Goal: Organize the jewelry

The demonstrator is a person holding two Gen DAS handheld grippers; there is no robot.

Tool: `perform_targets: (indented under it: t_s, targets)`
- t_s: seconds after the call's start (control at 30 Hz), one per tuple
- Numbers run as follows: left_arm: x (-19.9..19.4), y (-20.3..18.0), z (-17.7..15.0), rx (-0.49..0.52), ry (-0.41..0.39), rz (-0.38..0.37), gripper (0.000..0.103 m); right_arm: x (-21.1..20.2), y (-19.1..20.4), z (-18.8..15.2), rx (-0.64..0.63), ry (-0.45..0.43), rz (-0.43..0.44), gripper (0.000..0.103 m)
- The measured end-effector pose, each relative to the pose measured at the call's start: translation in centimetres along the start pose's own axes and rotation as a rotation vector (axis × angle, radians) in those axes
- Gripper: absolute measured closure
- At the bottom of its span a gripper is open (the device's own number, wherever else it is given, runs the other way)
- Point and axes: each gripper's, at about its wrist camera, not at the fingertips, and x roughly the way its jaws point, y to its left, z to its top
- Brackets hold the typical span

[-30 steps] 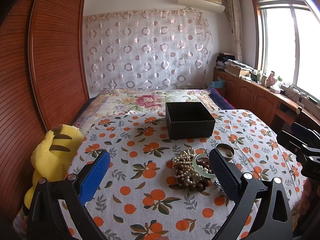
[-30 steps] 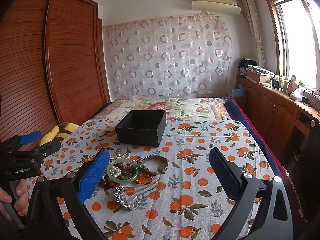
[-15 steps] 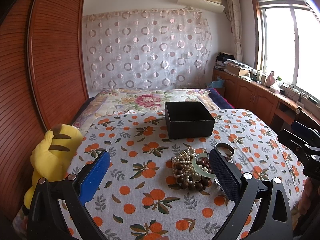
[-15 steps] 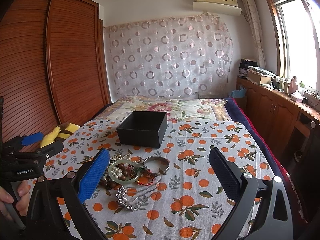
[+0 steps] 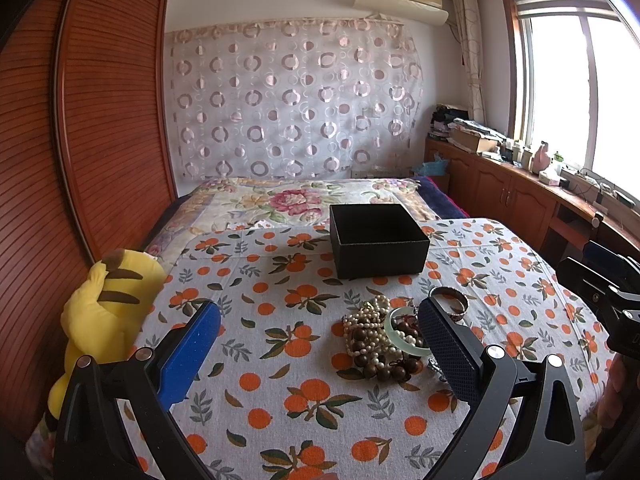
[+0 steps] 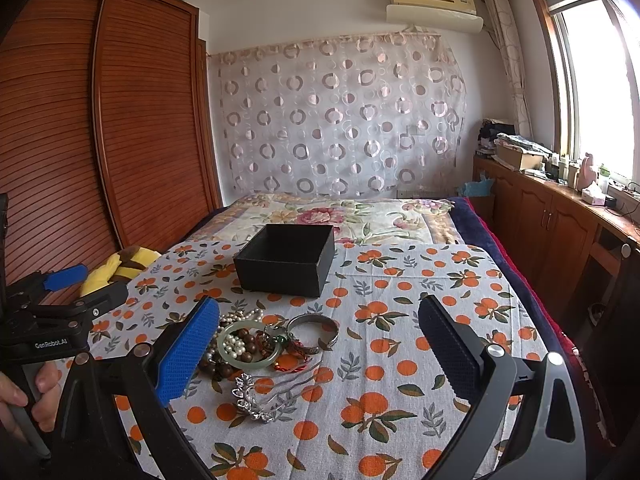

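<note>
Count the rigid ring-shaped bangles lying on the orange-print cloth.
2. The pale green jade bangle lies on the bead pile; the silver metal bangle lies just right of it, nearer the black open box. More could be hidden in the tangle.

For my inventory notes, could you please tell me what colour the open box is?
The box is black, shown best in the right wrist view.

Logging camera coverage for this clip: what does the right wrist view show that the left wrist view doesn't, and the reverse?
Only the right wrist view shows the silver hairpin, the red pieces beside the green bangle, and a hand holding the left claw. Only the left wrist view shows the whole yellow plush toy and the black box interior. Both show the box, the beads, the bangle and the silver bracelet, with both claws open.
</note>
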Motion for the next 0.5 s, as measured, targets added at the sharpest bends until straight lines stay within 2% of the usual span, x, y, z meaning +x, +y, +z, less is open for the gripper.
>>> perform_targets:
  t_s: [0.5]
  targets:
    - [0.03, 0.00, -0.01, -0.001, 0.001, 0.000, 0.007, 0.03, -0.03, -0.17, 0.000, -0.004, 0.001, 0.002]
